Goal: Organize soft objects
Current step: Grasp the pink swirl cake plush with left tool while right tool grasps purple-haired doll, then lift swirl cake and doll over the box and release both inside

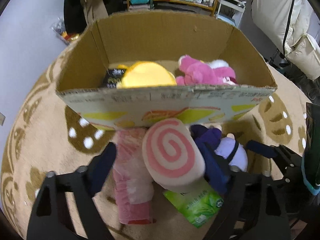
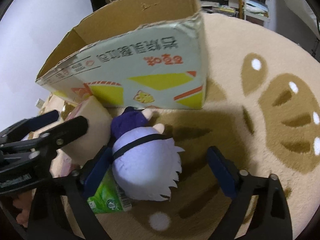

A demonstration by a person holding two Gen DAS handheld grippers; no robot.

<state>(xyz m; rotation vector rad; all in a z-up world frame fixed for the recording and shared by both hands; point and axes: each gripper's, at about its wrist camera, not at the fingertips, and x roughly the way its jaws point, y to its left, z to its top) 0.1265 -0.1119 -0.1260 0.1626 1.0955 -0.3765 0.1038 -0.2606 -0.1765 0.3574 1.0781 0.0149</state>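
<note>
Taking the cardboard box (image 1: pixel 166 102) as landmark, the yellow plush (image 1: pixel 147 75) lies inside toward its left and the pink plush (image 1: pixel 202 71) inside toward its right, so part of the sorting looks done. Still outside, just before its front wall, lie from left to right a pink towel (image 1: pixel 131 172), a swirl-roll cushion (image 1: pixel 172 156), a green tissue pack (image 1: pixel 197 205) below it, and a purple doll (image 2: pixel 144 156). The left gripper (image 1: pixel 166 164) is spread wide around the cushion without pinching it; the right gripper (image 2: pixel 160 166) is likewise spread, straddling the doll's head, one finger touching it.

Box (image 1: pixel 166 102) print blurred; black packet (image 1: pixel 112 78) perhaps half-hidden.
</note>
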